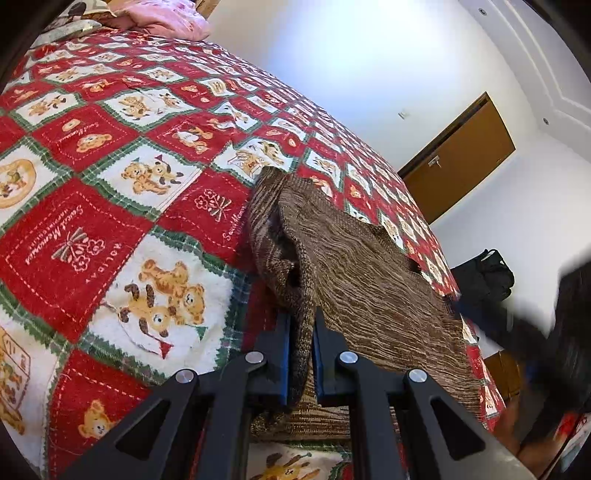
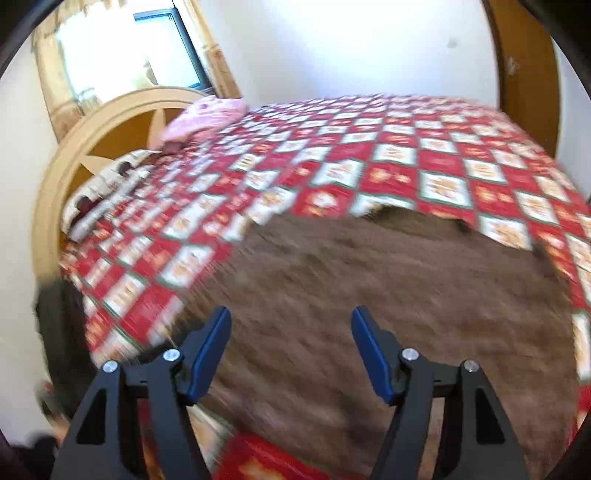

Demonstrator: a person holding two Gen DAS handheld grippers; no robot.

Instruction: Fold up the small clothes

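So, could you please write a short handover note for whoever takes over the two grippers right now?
Left gripper: shut on an edge of the brown knitted garment.
Right gripper: open and empty, above the same garment; that view is blurred.
The garment lies on the red patchwork bedspread, partly bunched near the left gripper.
Done: one edge gripped.
Left: probably grip another edge with the right gripper, then fold.

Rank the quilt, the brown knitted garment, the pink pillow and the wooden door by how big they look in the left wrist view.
1. quilt
2. brown knitted garment, near the lens
3. wooden door
4. pink pillow, far away and cut off at the frame edge, so its place is unsure
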